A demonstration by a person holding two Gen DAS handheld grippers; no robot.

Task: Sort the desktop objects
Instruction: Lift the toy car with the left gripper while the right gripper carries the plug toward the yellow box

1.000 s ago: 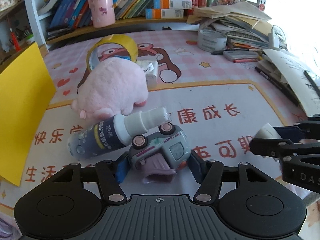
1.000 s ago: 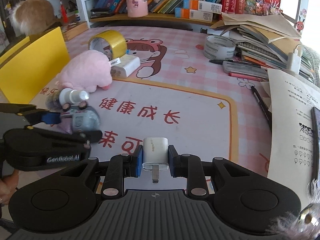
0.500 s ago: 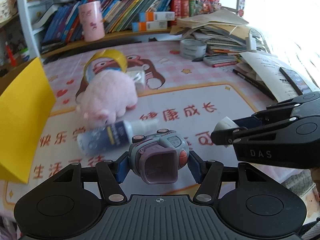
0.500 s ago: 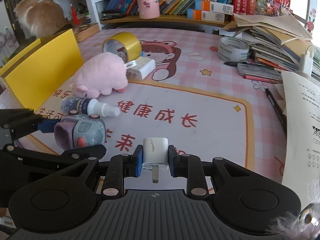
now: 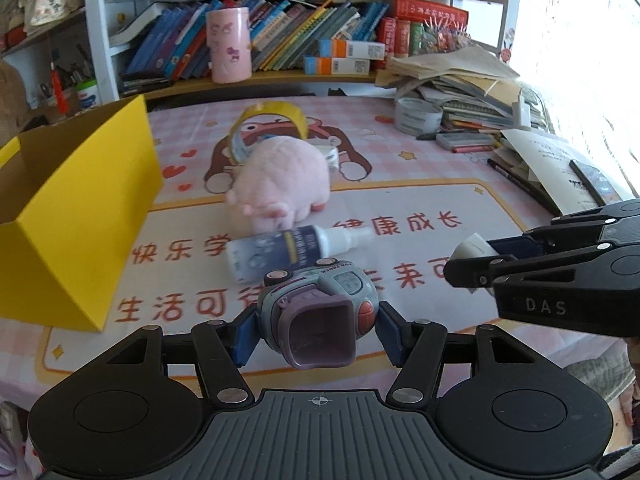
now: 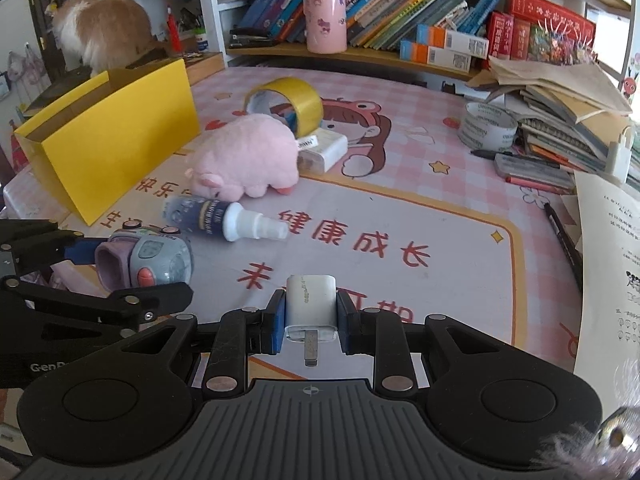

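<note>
My left gripper (image 5: pixel 316 330) is shut on a grey and purple toy truck (image 5: pixel 318 312), held above the printed desk mat (image 5: pixel 400 200). My right gripper (image 6: pixel 311 322) is shut on a white charger plug (image 6: pixel 311 306), prong toward the camera. From the right wrist view the toy truck (image 6: pixel 148 262) hangs at the left in the other gripper. On the mat lie a spray bottle (image 5: pixel 292 248), a pink plush pig (image 5: pixel 284 182), a yellow tape roll (image 5: pixel 270 124) and a white power bank (image 6: pixel 322 148). An open yellow box (image 5: pixel 80 216) stands at the left.
A grey tape roll (image 5: pixel 418 116), pens and stacked books and papers (image 5: pixel 460 88) crowd the right side. A shelf with books and a pink cup (image 5: pixel 229 50) runs along the back. Printed sheets (image 6: pixel 608 260) lie at the right edge.
Both grippers have risen and pulled back from the mat, carrying the truck and the plug. The truck left its place against the spray bottle, and the yellow box now shows more fully.
</note>
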